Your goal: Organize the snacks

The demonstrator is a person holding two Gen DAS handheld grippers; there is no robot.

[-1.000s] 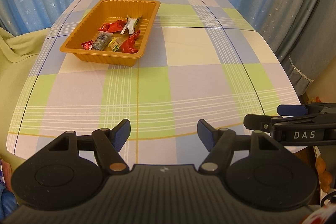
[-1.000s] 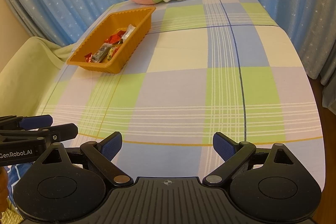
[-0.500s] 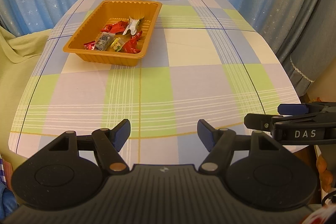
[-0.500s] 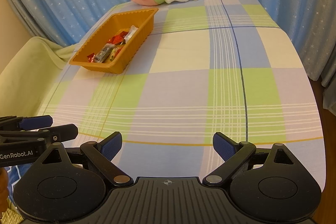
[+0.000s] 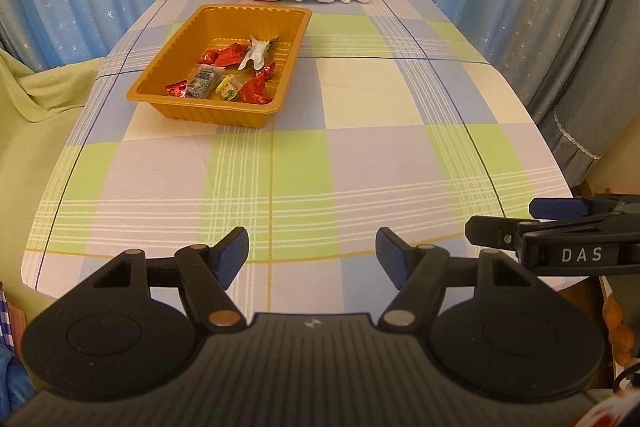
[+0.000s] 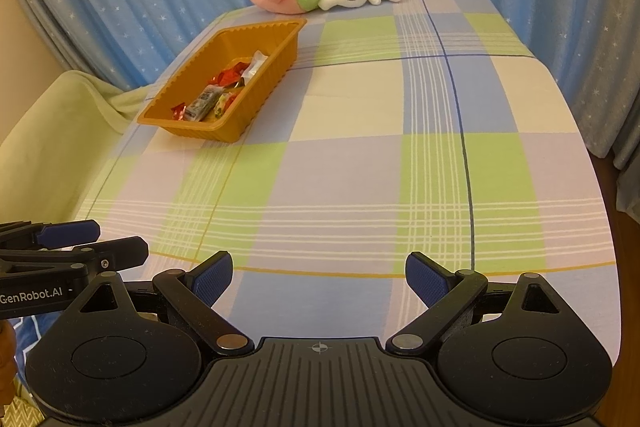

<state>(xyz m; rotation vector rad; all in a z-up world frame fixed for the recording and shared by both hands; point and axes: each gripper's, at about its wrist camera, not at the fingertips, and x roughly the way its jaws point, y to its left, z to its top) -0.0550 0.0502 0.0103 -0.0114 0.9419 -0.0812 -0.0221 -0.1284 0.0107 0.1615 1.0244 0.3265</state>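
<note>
Orange plastic tray [image 5: 208,109] on the bench's [image 5: 360,155] far left already holds the wrapped snacks [image 5: 224,75], so left gripper [image 5: 312,257] and right gripper [image 6: 318,281], jaws released and empty, should approach only for strays.

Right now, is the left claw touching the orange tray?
Apart. The left wrist view shows the left claw open over bare tablecloth, far short of the orange tray.

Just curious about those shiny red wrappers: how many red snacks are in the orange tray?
3, perhaps more hidden: one red snack mid-tray, one by the near right wall, a small one near left of the orange tray.
</note>
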